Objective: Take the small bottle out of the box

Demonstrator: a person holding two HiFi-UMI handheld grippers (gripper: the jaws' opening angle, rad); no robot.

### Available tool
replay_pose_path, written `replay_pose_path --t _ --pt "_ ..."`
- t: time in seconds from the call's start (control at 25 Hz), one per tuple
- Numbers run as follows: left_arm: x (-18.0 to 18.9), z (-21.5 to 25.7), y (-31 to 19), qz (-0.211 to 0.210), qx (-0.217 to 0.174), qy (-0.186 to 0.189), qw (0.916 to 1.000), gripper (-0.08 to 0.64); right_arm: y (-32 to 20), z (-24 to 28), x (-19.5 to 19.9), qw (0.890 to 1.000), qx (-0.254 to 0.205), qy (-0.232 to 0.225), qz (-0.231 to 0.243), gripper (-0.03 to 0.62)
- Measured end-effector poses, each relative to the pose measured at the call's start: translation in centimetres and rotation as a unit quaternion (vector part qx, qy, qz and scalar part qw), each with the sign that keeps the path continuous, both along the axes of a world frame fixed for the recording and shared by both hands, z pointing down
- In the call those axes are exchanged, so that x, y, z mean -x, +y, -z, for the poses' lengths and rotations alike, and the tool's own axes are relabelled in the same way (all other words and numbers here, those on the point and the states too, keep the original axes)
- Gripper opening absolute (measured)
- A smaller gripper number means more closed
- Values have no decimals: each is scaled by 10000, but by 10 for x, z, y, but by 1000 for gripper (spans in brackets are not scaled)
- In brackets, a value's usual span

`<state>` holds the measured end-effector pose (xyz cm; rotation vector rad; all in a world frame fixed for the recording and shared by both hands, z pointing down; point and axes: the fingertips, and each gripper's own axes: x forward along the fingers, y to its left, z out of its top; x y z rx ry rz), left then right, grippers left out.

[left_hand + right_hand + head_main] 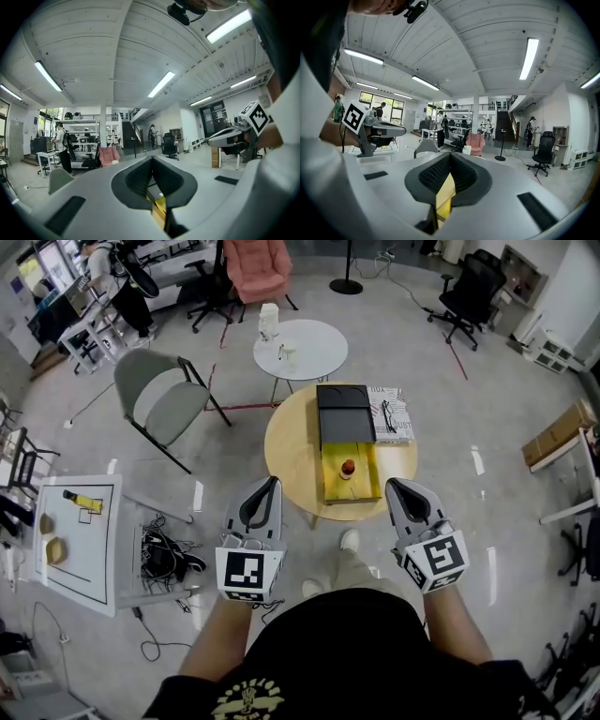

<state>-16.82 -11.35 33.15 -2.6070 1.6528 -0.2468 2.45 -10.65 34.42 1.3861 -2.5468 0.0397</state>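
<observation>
An open workshop floor is seen from above, with a round wooden counter (291, 451) at its middle. On it the yellow box (330, 488) lies with its black lid (343, 413) laid open beyond it, so the small bottle (348, 468) is left exposed inside. The left claw (270, 486) and right claw (395, 487) are held just short of the counter's near edge, flanking the box, both closed on nothing. The reach is judged not yet begun.

The table (291, 460) looks like pale matt wood; the box (366, 476) has a matt black lid (342, 413). The left gripper (273, 482) and right gripper (393, 484) have smooth grey plastic shells and ribbed black pads (433, 176).
</observation>
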Motion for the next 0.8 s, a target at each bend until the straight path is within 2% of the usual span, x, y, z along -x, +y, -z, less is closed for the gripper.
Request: replay_pose_path --t 0.28,0.8 --pt "2 -5 -24 193 9 -7 9998 14 -25 -5 1 9998 26 15 177 15" --pt "-21 -8 -85 212 82 -15 9997 14 -90 -16 -12 9993 116 -1 361 15"
